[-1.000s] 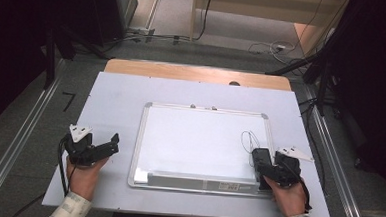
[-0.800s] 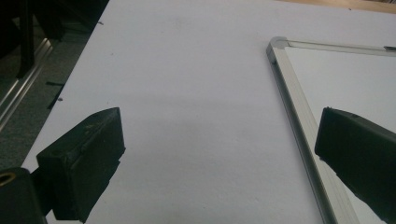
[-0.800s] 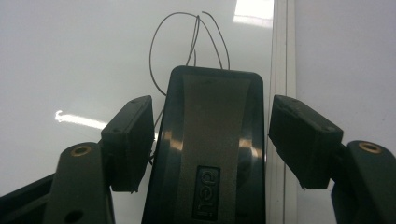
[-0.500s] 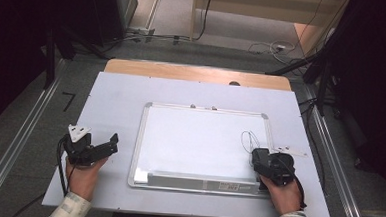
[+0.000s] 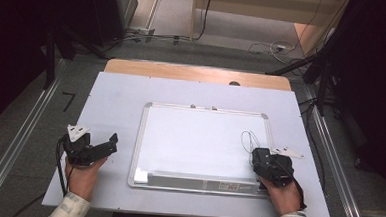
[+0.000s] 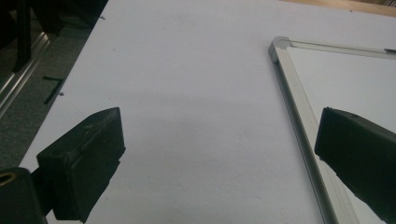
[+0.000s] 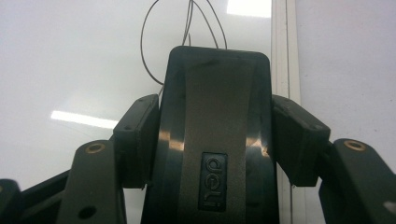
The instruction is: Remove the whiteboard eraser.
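Observation:
A white whiteboard (image 5: 199,139) with a silver frame lies flat on the table. At its near right corner sits a black eraser (image 5: 260,156), and my right gripper (image 5: 265,163) is around it. In the right gripper view the eraser (image 7: 215,130) stands between the jaws of that gripper (image 7: 215,107). They have just been closing, and both pads press on its sides. Thin dark looping lines (image 7: 187,28) lie on the board just beyond the eraser. My left gripper (image 5: 110,144) rests on the table left of the board, open with nothing in it (image 6: 222,126).
The pale table sheet (image 5: 116,99) has bare room left of and beyond the board. A wooden strip (image 5: 193,73) runs along the far edge. A small white block (image 5: 140,176) sits at the board's near left corner. Cables (image 5: 264,44) lie on the floor behind.
The right gripper's jaws have closed in on the eraser, with the hand shifting only slightly. The left gripper and the board have stayed put.

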Demonstrator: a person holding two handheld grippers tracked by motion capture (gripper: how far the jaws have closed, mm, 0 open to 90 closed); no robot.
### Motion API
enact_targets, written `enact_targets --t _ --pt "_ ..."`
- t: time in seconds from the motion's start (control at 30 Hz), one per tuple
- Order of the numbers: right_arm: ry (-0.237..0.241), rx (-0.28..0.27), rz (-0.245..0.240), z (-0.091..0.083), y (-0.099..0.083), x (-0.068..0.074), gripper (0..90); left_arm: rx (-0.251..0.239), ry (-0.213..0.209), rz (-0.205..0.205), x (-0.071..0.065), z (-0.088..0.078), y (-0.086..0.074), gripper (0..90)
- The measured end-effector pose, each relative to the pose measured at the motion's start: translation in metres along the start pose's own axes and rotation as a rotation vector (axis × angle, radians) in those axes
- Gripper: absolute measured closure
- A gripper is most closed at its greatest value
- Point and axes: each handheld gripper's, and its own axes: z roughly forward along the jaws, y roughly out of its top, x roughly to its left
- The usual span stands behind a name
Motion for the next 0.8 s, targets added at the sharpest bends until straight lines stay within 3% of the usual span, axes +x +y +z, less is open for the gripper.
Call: enact_targets --t 0.13,0.3,0.8 --pt "0.009 -0.012 0.015 -0.003 0.001 -0.003 36.1 -0.002 0.003 -0.001 0.001 0.0 0.0 1.9" --pt "0.02 -0.076 0.032 -0.017 0.003 -0.005 36.1 0.004 0.004 -0.005 0.002 0.0 0.0 1.9" --pt "0.041 -0.105 0.033 -0.021 0.008 -0.007 36.1 -0.004 0.011 -0.021 0.007 -0.002 -0.001 1.9"
